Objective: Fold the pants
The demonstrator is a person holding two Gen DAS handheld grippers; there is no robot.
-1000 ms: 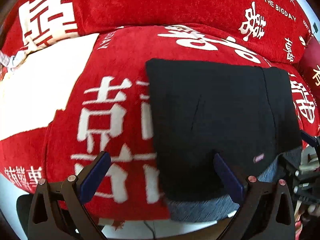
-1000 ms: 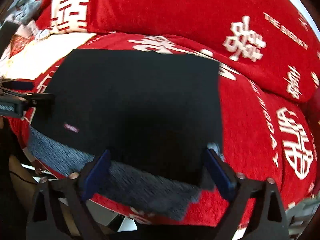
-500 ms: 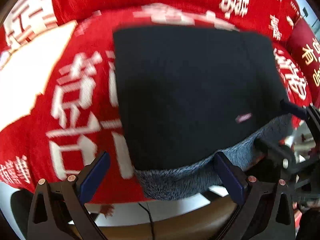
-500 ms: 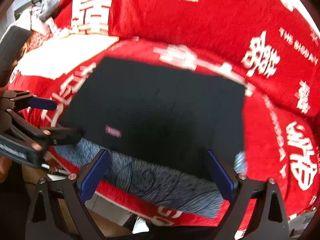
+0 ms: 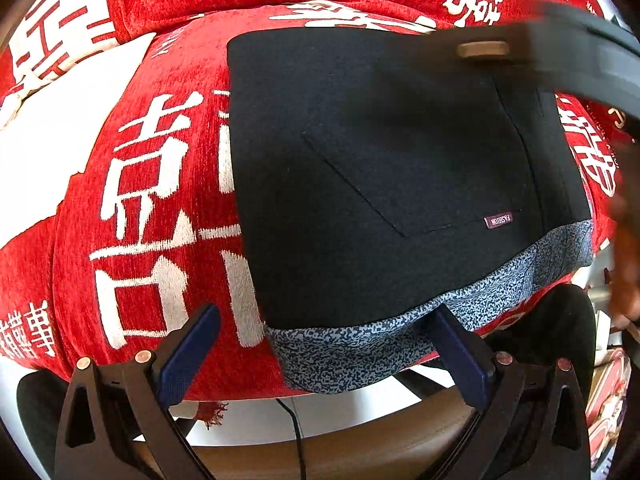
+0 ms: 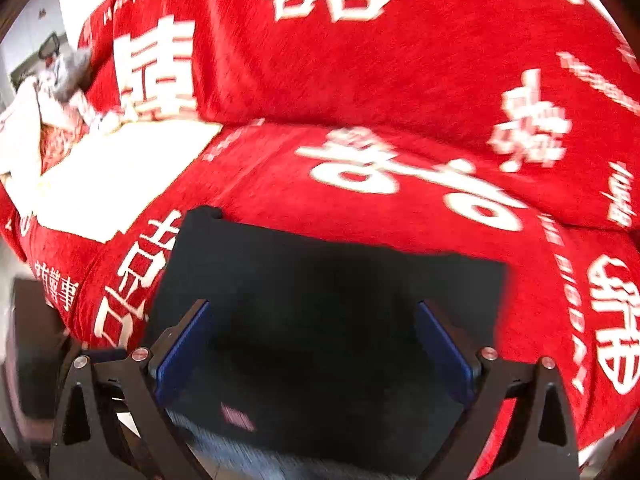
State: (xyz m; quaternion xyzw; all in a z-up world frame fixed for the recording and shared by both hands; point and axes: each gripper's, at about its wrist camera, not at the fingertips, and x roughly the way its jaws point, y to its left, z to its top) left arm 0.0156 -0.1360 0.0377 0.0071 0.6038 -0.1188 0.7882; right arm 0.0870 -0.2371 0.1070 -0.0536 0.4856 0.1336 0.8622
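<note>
Two tongs, left tongs [image 5: 326,346] and right tongs [image 6: 312,344], gaping; one folded pants [image 5: 384,176]

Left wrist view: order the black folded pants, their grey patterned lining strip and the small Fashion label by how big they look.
1. Black folded pants
2. Grey patterned lining strip, nearer the camera, yet clearly smaller
3. Fashion label

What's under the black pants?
A speckled grey layer shows along the near edge of the pants, on the red cover. How far it runs underneath is hidden.
</note>
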